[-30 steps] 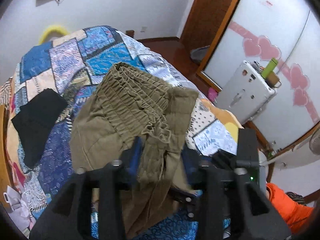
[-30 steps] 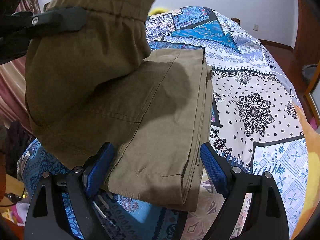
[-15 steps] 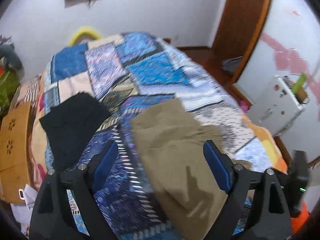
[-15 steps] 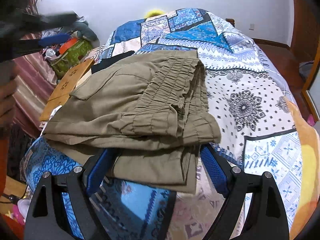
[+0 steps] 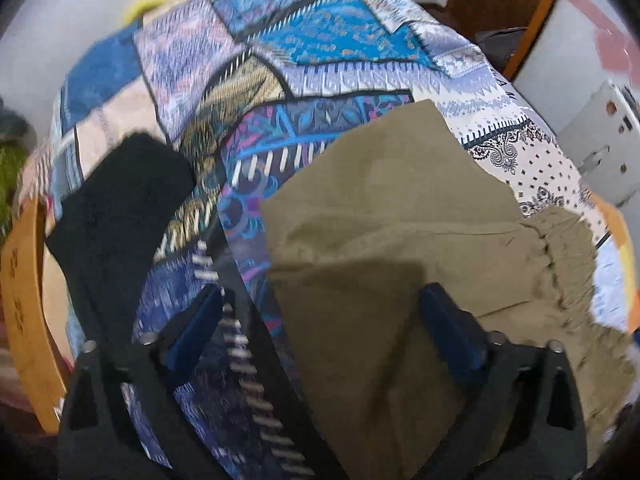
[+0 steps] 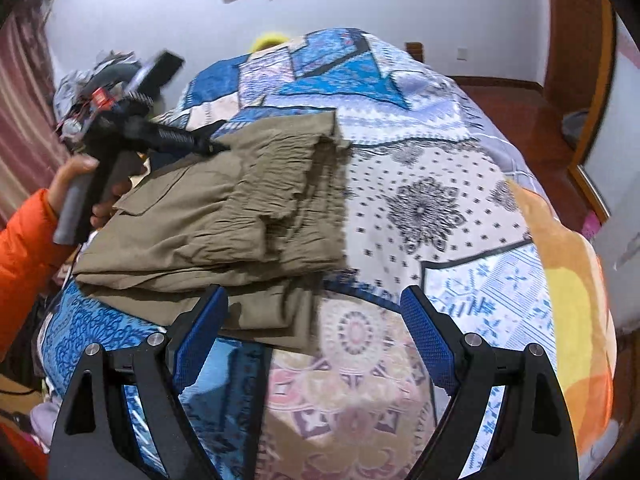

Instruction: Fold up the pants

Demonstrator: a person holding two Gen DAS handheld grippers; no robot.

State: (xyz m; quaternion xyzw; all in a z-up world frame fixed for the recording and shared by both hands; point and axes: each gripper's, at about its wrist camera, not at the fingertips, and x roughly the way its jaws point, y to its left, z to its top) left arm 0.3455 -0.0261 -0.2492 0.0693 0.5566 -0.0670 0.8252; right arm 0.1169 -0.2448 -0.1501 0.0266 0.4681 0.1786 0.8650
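Both tongs gape empty: left tongs, right tongs; folded pants blurred, cut off lower right of left view.

The green pants lie folded on the patchwork bed. The left gripper hangs wide open above them, beside a black cloth.

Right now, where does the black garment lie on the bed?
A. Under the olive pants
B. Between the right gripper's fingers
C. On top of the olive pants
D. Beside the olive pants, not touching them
D: in the left wrist view the black garment lies apart from the olive pants, with a strip of patterned bedspread between them.
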